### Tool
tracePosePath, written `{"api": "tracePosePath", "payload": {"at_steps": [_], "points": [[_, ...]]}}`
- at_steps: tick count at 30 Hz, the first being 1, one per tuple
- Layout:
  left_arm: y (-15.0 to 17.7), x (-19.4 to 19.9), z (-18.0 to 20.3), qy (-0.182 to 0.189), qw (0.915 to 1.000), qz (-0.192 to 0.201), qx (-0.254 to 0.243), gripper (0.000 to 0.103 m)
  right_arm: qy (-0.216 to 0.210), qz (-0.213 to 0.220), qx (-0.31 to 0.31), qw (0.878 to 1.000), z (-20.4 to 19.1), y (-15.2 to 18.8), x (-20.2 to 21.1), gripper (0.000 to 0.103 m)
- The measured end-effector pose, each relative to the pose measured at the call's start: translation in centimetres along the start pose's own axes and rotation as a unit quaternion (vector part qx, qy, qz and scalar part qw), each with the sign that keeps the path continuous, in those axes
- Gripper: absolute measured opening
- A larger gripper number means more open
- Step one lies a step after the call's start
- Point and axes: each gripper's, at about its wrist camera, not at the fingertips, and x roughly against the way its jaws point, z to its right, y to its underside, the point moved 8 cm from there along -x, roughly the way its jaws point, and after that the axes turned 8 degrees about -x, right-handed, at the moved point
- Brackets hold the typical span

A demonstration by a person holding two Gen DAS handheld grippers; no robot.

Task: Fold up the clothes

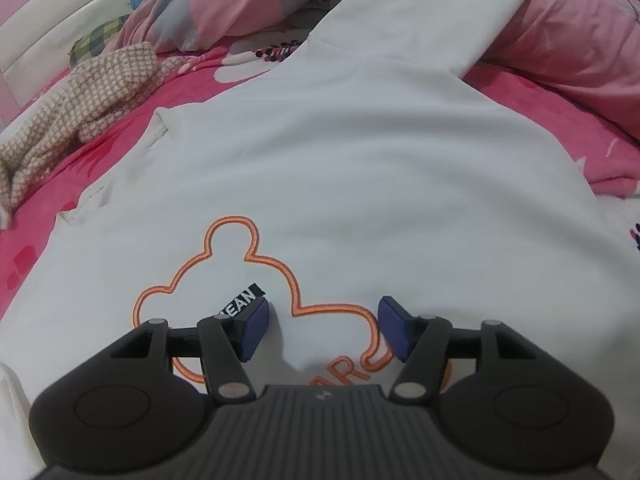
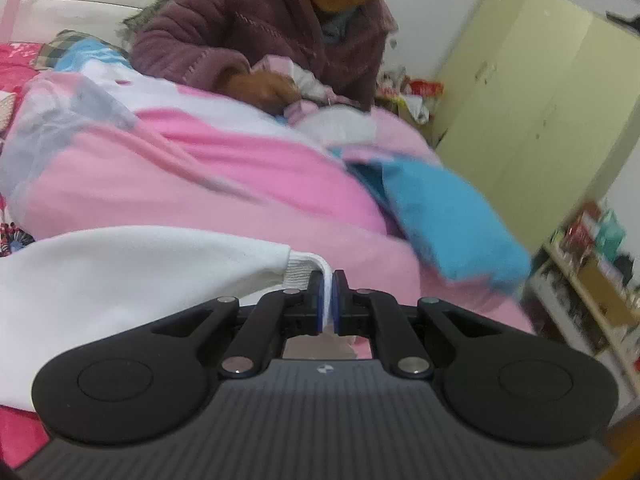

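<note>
Left wrist: sweatshirt (image 1: 340, 168) lengthwise, sleeve far-right

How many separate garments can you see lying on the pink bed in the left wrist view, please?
2: the white sweatshirt with an orange bear outline spread in the middle, and a crumpled beige checked knit garment at the left edge. Others may be hidden among the piled pink quilt behind.

Home bedroom: bed (image 1: 120, 128), wardrobe (image 2: 540, 100).

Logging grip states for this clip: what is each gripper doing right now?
Left gripper: open, over the white sweatshirt.
Right gripper: shut on the sweatshirt's ribbed cuff.
</note>
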Motion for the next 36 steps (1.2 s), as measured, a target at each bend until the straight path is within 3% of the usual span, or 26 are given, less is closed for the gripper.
{"api": "tracePosePath", "payload": {"at_steps": [5, 8, 11, 14, 16, 19, 21, 24, 26, 27, 29, 31, 32, 34, 36], "points": [[0.0, 0.0, -0.1, 0.001, 1.0, 0.002, -0.004, 0.063, -0.056, 0.031, -0.046, 0.997, 0.0, -1.2, 2.8, 0.002], [0.2, 0.2, -0.2, 0.001, 1.0, 0.001, -0.003, 0.063, -0.136, 0.063, -0.074, 0.986, -1.2, -3.3, 7.3, 0.002], [0.5, 0.8, -0.6, -0.001, 1.0, -0.003, 0.006, 0.064, -0.245, 0.087, -0.089, 0.961, -4.2, -5.6, 13.7, 0.002], [1.5, 1.9, -2.3, -0.022, 0.9992, -0.011, 0.033, 0.062, -0.366, 0.106, -0.068, 0.922, -8.8, -6.8, 20.4, 0.002], [2.5, 2.7, -3.9, -0.031, 0.9975, -0.017, 0.062, 0.062, -0.448, 0.113, -0.035, 0.886, -12.2, -6.7, 25.2, 0.002], [4.4, 4.2, -7.2, -0.045, 0.9913, -0.022, 0.122, 0.062, -0.537, 0.1, 0.059, 0.835, -17.6, -3.4, 30.4, 0.002], [5.5, 5.1, -9.2, -0.056, 0.9866, -0.022, 0.152, 0.062, -0.59, 0.058, 0.126, 0.796, -21.4, 1.1, 32.5, 0.002], [6.8, 5.8, -11.4, -0.063, 0.9808, -0.021, 0.184, 0.062, -0.638, -0.049, 0.224, 0.735, -27.3, 11.8, 33.4, 0.004], [7.1, 5.8, -11.9, -0.059, 0.9792, -0.021, 0.193, 0.062, -0.641, -0.127, 0.277, 0.705, -30.7, 20.0, 32.9, 0.006], [6.9, 5.6, -11.7, -0.053, 0.9797, -0.02, 0.193, 0.062, -0.629, -0.164, 0.3, 0.698, -32.2, 24.0, 32.4, 0.006], [6.6, 5.3, -11.1, -0.041, 0.9806, -0.018, 0.191, 0.062, -0.597, -0.211, 0.339, 0.696, -33.6, 29.7, 31.9, 0.007], [6.1, 5.0, -10.2, -0.019, 0.9824, -0.014, 0.185, 0.062, -0.594, -0.219, 0.352, 0.689, -33.4, 31.7, 32.2, 0.007], [5.7, 5.0, -9.5, -0.001, 0.9834, -0.01, 0.181, 0.062, -0.599, -0.218, 0.341, 0.691, -33.0, 31.4, 32.1, 0.008], [5.1, 4.9, -8.2, 0.036, 0.9843, 0.002, 0.173, 0.062, -0.603, -0.227, 0.276, 0.713, -31.6, 29.4, 31.1, 0.021], [4.4, 5.4, -6.9, 0.074, 0.9827, 0.021, 0.168, 0.064, -0.576, -0.238, 0.192, 0.758, -30.1, 27.2, 28.2, 0.027]]}}
